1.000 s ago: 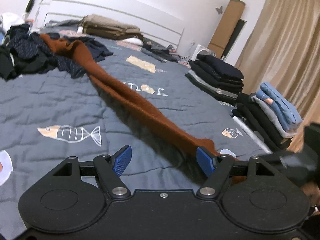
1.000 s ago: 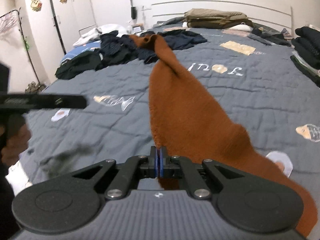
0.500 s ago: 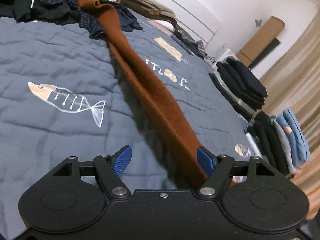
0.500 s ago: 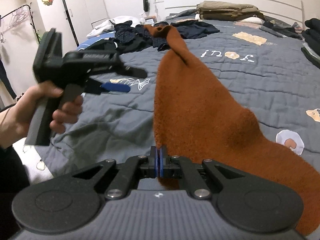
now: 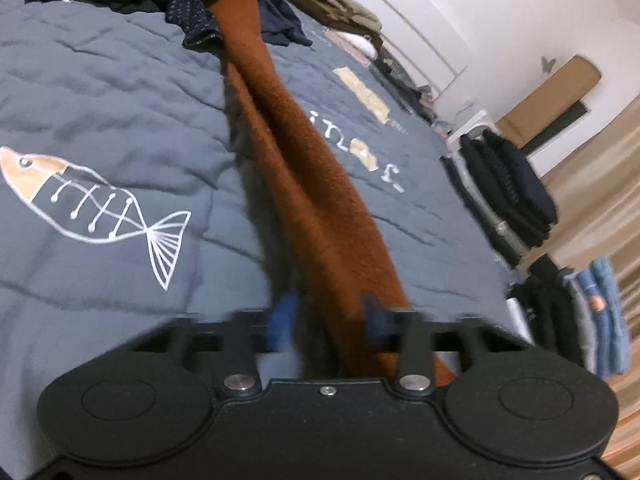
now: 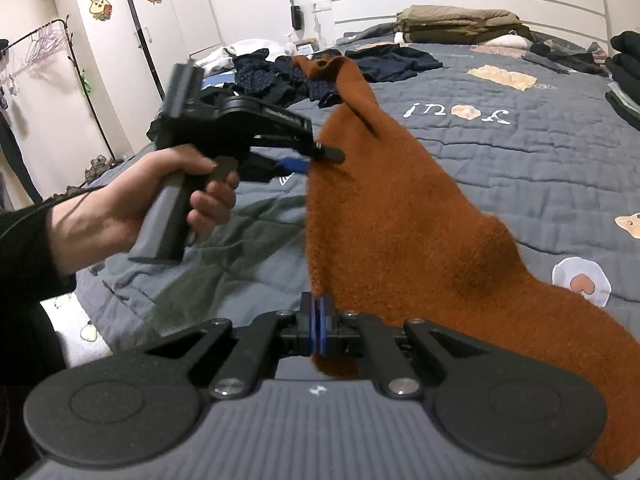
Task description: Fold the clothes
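A rust-brown garment [image 6: 400,216] is stretching across the grey quilted bed [image 6: 540,152], running from the 12 o'clock clothes pile [image 6: 280,72] toward the person. The right gripper [image 6: 319,320] is pinching its near edge tight, while the left gripper [image 5: 328,320], fingers parted, is straddling the cloth at 9 o'clock.

Right gripper [image 6: 319,330]: jaws pressed fully together, blue pads meeting, pointing forward. Left gripper [image 5: 327,320]: jaws apart with a gap between the blue pads, outline motion-blurred. Left hand [image 6: 132,204] wraps the pistol handle, fingers [image 6: 208,204] curled round its front, dark sleeve at wrist.
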Tool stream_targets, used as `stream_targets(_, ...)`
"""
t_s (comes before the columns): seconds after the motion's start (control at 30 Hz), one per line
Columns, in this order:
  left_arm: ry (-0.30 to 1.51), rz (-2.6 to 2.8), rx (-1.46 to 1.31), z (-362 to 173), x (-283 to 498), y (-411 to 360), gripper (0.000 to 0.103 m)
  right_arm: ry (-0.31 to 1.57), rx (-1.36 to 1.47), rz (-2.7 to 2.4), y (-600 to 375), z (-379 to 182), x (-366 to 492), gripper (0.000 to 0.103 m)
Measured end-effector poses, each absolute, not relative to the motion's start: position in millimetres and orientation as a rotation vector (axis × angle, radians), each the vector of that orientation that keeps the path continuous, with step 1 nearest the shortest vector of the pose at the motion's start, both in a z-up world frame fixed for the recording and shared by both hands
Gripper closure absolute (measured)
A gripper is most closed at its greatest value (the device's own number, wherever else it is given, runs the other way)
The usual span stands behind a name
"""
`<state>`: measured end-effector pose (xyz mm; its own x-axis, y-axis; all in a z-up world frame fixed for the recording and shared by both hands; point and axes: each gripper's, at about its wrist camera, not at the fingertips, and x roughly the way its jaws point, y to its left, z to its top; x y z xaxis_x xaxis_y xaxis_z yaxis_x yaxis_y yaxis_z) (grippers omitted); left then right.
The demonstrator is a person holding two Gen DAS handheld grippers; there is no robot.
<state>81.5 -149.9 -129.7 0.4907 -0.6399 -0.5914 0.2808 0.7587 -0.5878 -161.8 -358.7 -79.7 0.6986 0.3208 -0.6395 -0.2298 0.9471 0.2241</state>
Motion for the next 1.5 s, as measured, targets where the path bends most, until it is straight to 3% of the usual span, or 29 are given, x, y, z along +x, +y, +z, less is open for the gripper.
stream_targets(0.07,0.876,-0.592,-0.42,-127,77,-150,0.096,0.739,0.131,0.31,-360,-80,-161,0.101)
stream_targets(0.33,0.81,-0.66,-0.237,-102,20,-124,0.098,0.772,0.163,0.314,-370,-75,-161,0.099)
stream_targets(0.5,0.813,-0.708,-0.142,-94,-27,-109,0.103,0.698,0.308,0.353,-396,-56,-172,0.096)
stream_targets(0.7,0.793,-0.755,-0.037,-95,-59,-113,0.103,0.54,0.501,0.25,-431,-37,-183,0.068)
stream_targets(1.1,0.794,-0.58,-0.23,-93,2,-76,0.1,0.515,0.498,0.188,-413,-36,-164,0.063)
stream_targets(1.2,0.784,-0.553,-0.252,-96,22,-74,0.085,0.517,0.487,0.191,-407,-36,-158,0.063)
stream_targets(1.27,0.768,-0.534,-0.268,-98,35,-72,0.047,0.525,0.481,0.185,-402,-36,-154,0.063)
stream_targets(1.5,0.748,-0.507,-0.251,-105,85,-85,0.048,0.526,0.472,0.165,-392,-37,-142,0.063)
